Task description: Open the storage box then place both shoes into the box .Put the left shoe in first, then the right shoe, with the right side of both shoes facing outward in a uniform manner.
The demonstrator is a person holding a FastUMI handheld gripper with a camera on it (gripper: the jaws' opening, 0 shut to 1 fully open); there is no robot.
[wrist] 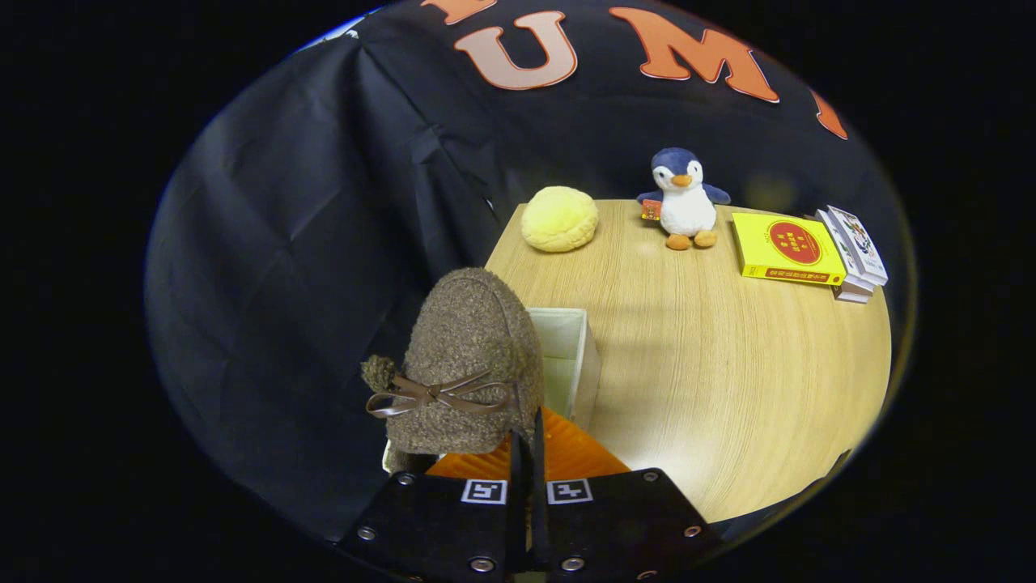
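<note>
The gripper (526, 441) has its two fingers drawn close together, pinching the rear edge of a fuzzy brown shoe (472, 356) with a thin leather bow across its top, so the shoe hangs toe-forward just ahead of the fingers. Directly under and beyond the shoe stands the open storage box (576, 356), a pale fabric cube near the tabletop's (728, 389) left edge; its inside is mostly hidden by the shoe, so whether another shoe already lies in it cannot be told. At the far edge of the tabletop sit a round yellow cushion (559, 219), a penguin plush (682, 199), and, toward the far right corner, a small stack of books (809, 251), all well apart from the box. The step in hand looks like lowering this shoe into the box. The grip looks narrow, on soft fleece alone, so the shoe could twist or slip out while it is lowered and land facing the wrong way. The toe could also catch the box's soft rim, folding it in or nudging the light box toward the edge. Releasing too high would let the shoe tumble and lose the required side-out orientation.
</note>
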